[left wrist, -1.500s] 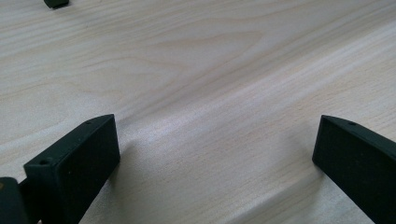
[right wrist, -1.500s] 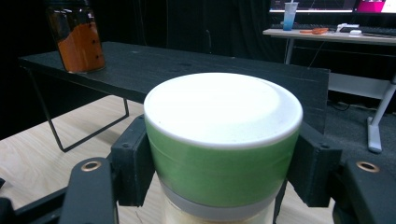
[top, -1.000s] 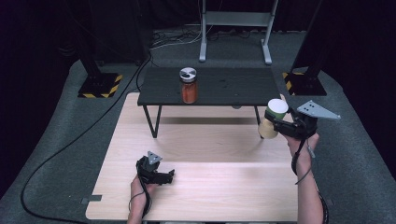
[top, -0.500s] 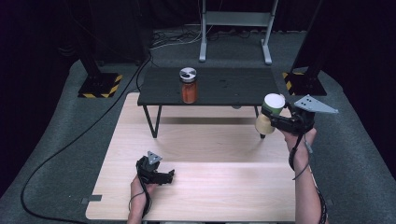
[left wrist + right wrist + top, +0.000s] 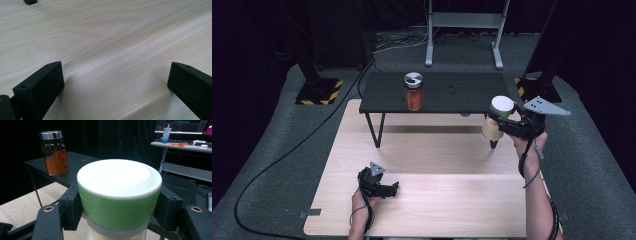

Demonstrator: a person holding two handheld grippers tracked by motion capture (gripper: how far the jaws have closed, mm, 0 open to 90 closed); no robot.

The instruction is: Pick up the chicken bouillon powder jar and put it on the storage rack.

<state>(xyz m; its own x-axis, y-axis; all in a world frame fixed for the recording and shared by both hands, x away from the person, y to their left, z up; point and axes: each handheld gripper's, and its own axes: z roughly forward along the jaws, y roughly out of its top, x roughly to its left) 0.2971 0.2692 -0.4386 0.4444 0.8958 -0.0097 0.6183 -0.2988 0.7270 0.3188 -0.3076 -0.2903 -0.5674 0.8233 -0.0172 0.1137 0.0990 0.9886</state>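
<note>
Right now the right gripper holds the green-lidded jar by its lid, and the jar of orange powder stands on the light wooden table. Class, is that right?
Not quite. The right gripper does hold the green-lidded jar by its lid, but the jar of orange powder stands on the small black table, not the light wooden table. The high view shows it.

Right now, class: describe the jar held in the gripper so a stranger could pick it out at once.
Start at the black side table; off its right end, the right gripper grips a jar. Its white-topped green lid differs from the silver-lidded orange-filled jar standing on that table.
</note>
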